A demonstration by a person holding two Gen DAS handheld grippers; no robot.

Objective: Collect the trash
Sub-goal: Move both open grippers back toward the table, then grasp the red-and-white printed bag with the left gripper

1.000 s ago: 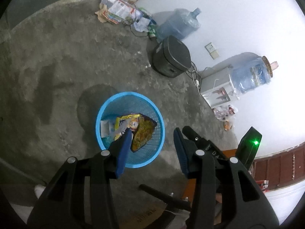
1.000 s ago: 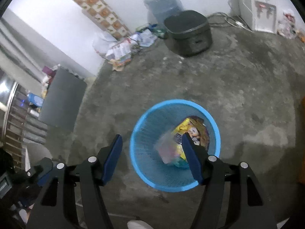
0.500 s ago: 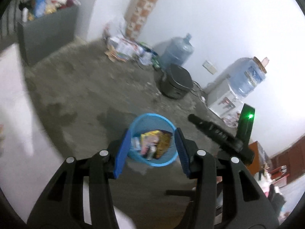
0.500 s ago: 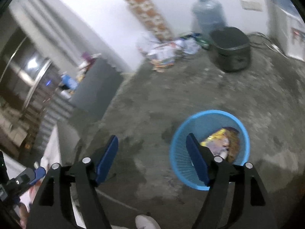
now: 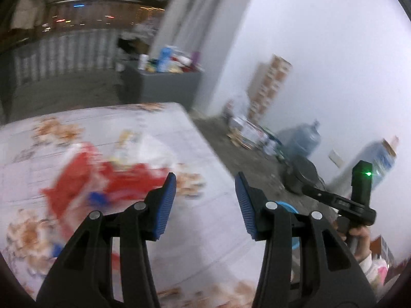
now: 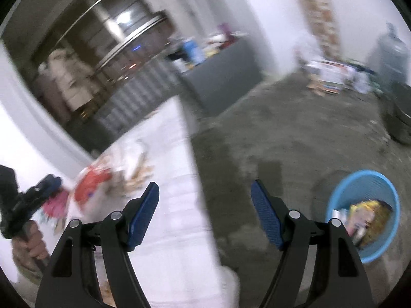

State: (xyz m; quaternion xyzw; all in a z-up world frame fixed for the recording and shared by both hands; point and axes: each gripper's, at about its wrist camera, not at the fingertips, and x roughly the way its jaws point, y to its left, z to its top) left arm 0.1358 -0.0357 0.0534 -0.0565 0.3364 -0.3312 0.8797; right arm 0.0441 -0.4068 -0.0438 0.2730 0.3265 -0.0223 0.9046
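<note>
Red wrapper (image 5: 102,179) just left of wide, empty left claw (image 5: 204,206).

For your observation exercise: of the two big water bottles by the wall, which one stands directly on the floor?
The bare blue water bottle beside the dark cooker; the other bottle sits raised further right.

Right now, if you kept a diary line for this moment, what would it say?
left gripper: open, empty | right gripper: open, empty | red wrapper: on table | blue basket: on floor, holds trash
</note>
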